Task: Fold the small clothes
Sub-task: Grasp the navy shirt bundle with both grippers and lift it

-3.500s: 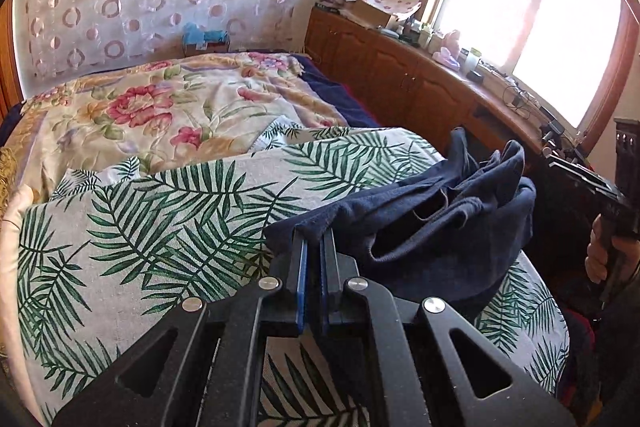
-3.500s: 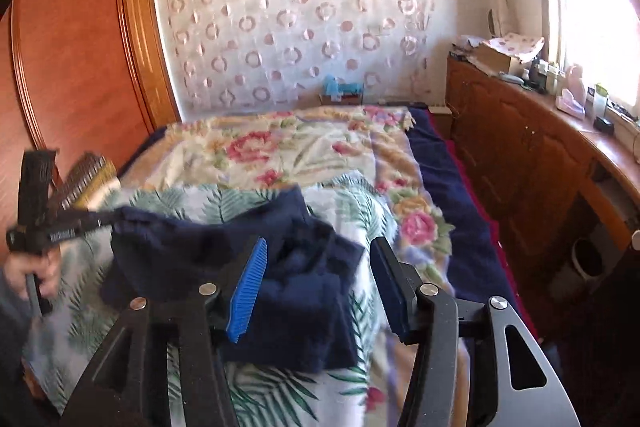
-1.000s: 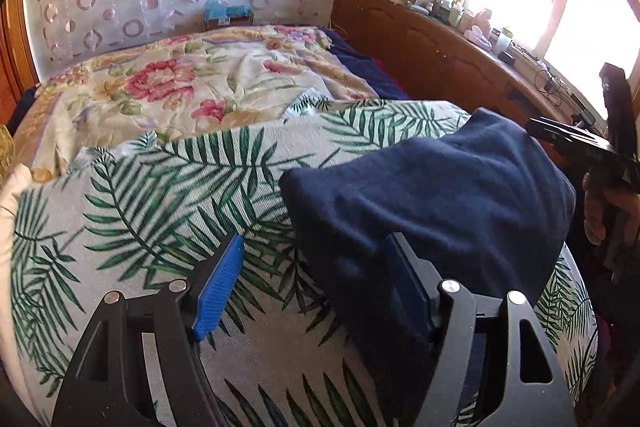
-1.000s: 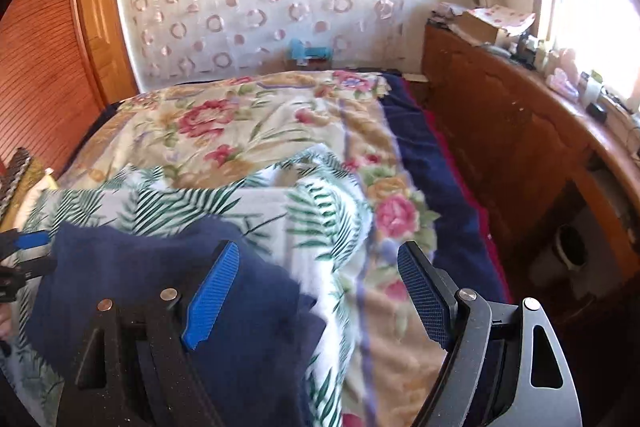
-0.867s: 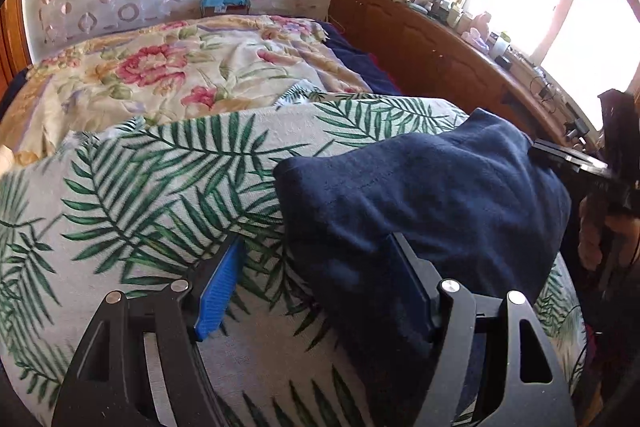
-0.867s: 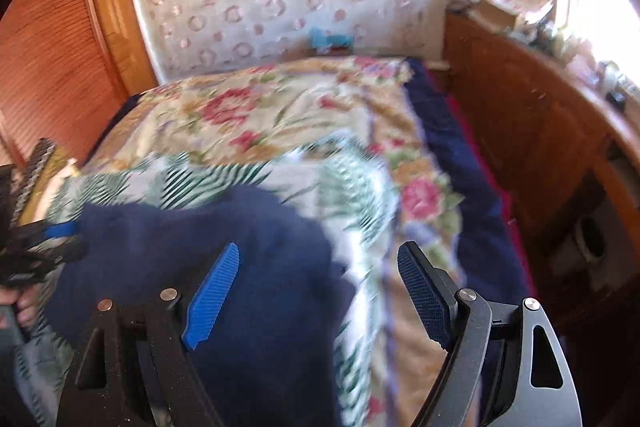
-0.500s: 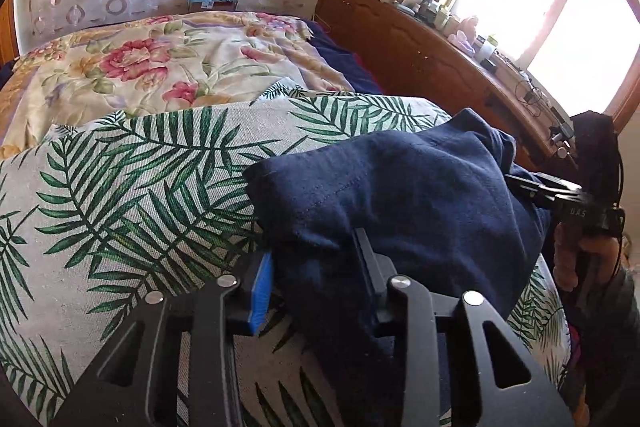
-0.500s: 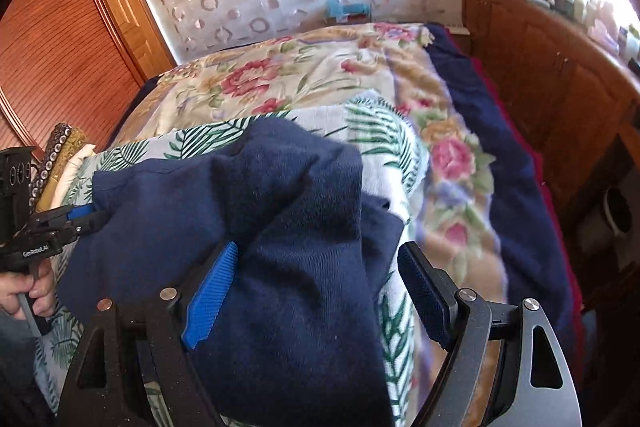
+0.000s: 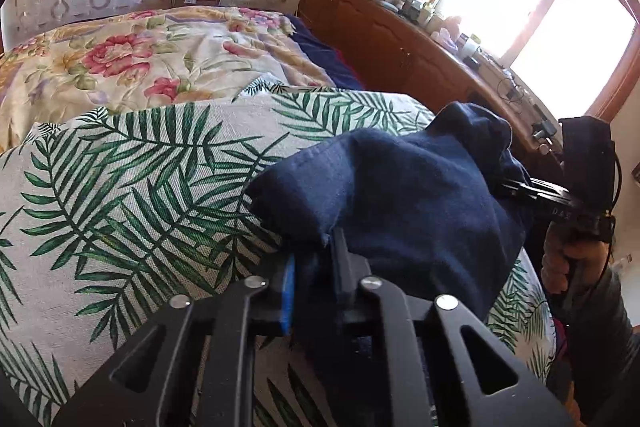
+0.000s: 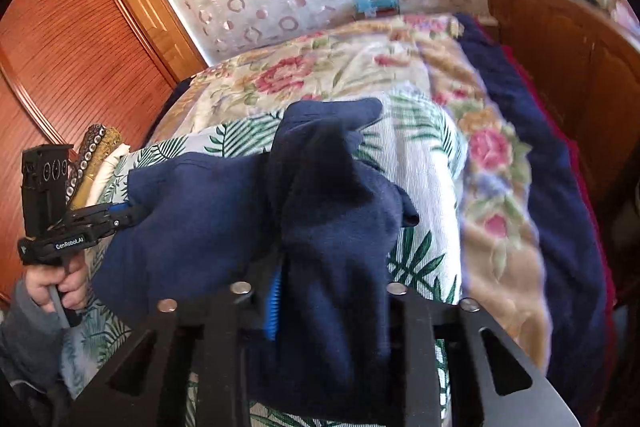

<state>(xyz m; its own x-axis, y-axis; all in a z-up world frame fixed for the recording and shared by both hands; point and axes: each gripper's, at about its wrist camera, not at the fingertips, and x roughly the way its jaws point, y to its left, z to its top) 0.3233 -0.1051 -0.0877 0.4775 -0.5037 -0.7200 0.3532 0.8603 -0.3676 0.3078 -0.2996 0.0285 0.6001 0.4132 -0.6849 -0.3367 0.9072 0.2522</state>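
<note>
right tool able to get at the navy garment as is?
Probably yes: the right tool already has the navy garment between its fingers, jaws closing on the cloth. Nothing blocks it; the left tool pinches the other end.

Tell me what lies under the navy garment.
The navy garment lies on the palm-leaf cloth, which shows all around it. Anything else beneath it is covered by the fabric.

One navy garment (image 9: 404,195), two tongs (image 9: 314,267) (image 10: 332,287), two patterned bedcovers (image 9: 132,163), perhaps more.
</note>
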